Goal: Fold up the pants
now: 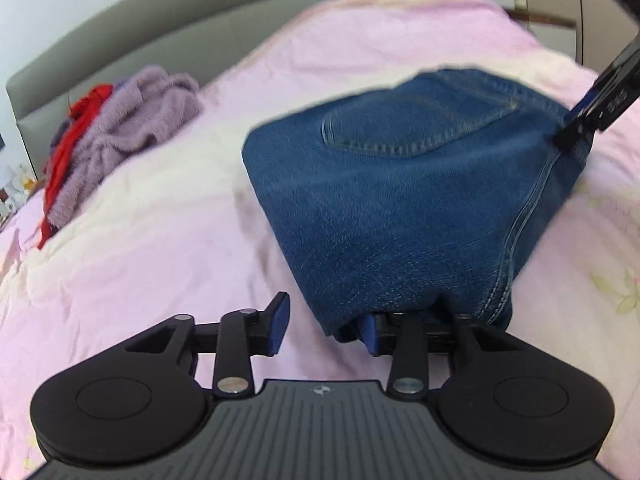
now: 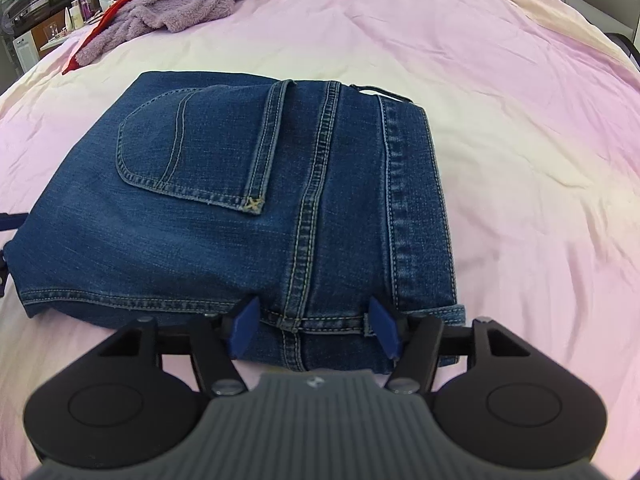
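- Your left gripper [image 1: 326,326]: jaws apart, one finger under the jeans [image 1: 400,200] corner.
- Your right gripper [image 2: 314,330]: spread around the waistband edge; pinch before lifting off the bed [image 2: 520,120].

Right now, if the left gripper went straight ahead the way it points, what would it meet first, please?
The folded jeans. The left gripper is open, and the denim's near corner already drapes over one finger; depth beyond that is unclear.

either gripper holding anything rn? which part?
Neither: both open. Left gripper at a corner of the folded jeans; right gripper straddles their waistband edge.
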Demonstrator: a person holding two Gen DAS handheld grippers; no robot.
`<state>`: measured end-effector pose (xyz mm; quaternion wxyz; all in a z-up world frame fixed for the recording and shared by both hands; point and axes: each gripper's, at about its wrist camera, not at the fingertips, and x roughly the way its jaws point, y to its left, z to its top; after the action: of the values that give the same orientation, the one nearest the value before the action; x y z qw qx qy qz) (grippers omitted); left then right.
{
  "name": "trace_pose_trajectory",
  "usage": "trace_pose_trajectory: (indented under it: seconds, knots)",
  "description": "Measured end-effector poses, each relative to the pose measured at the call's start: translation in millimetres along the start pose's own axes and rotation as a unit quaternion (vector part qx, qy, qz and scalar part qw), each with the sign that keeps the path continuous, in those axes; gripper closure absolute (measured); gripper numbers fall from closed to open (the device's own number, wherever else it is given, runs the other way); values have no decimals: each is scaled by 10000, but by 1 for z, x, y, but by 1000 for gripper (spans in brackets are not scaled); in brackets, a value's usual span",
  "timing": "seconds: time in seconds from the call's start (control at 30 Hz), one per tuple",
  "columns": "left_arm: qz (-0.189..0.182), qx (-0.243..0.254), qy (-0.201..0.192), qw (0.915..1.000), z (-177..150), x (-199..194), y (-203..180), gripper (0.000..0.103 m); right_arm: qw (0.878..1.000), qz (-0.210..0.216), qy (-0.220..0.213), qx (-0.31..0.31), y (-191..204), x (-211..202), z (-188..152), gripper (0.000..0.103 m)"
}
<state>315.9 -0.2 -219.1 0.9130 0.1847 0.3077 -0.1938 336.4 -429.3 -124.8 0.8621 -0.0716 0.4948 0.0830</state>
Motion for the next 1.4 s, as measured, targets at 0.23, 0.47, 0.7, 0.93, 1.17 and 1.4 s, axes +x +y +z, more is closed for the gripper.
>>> trace_pose_trajectory:
  seconds: [0.23, 0.47, 0.7, 0.93, 1.17, 1.4]
  knots:
    - [33, 477, -334, 9983, 0, -29, -7, 73, 10000, 60, 26, 9, -3, 3, 2, 43]
    - [173, 980, -55, 9950, 7, -2, -29, 95, 10000, 32, 40, 48, -2, 2, -1, 42]
    - [212, 1322, 1126, 9846, -17, 15, -4, 103, 9990, 247, 238, 281, -14, 6, -5, 40]
    - [-245, 82, 1232, 9920, 9, -10, 50, 100, 9976, 379, 359, 463, -25, -9, -18, 45]
    - [-449, -963, 730, 9917, 95, 13, 70, 93, 9937, 350, -449, 962, -57, -42, 24, 56]
    - [-354, -1775, 422, 9826, 145, 88, 76, 86, 9904, 241, -1080, 831, -37, -5, 108, 58]
